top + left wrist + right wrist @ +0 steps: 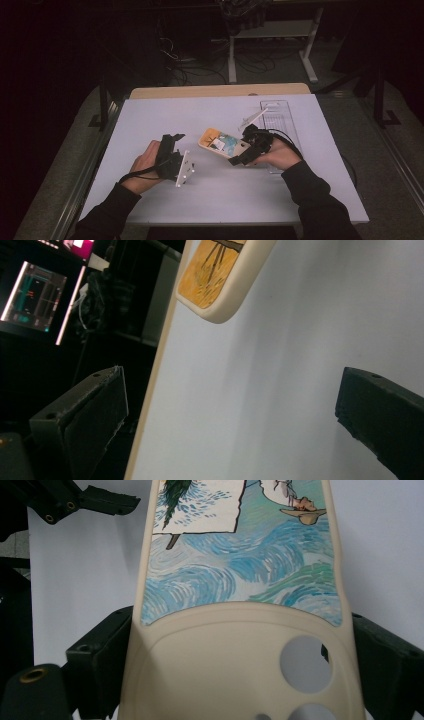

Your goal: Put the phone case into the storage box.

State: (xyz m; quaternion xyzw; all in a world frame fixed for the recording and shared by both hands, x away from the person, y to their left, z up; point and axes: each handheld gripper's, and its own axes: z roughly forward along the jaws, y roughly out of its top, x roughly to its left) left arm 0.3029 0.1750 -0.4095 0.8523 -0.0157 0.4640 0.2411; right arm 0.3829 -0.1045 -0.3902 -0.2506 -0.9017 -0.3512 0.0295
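Note:
A cream phone case (218, 141) with a blue, green and orange painted picture lies near the table's middle. My right gripper (241, 157) is shut on its camera-hole end. In the right gripper view the case (240, 580) runs up between the two jaws, which press on its long edges, the gripper (240, 652) centred on the cut-outs. My left gripper (178, 145) is open to the left of the case, apart from it. In the left gripper view its jaws (230, 385) stand wide with bare table between them, and the case's orange corner (220, 280) is ahead.
A clear plastic tray (278, 119) lies at the back right of the white table (225, 195), just beyond my right hand. A wooden strip (220, 91) edges the far side. Dark floor, cables and table legs lie beyond. My left gripper (90, 500) appears top left in the right gripper view.

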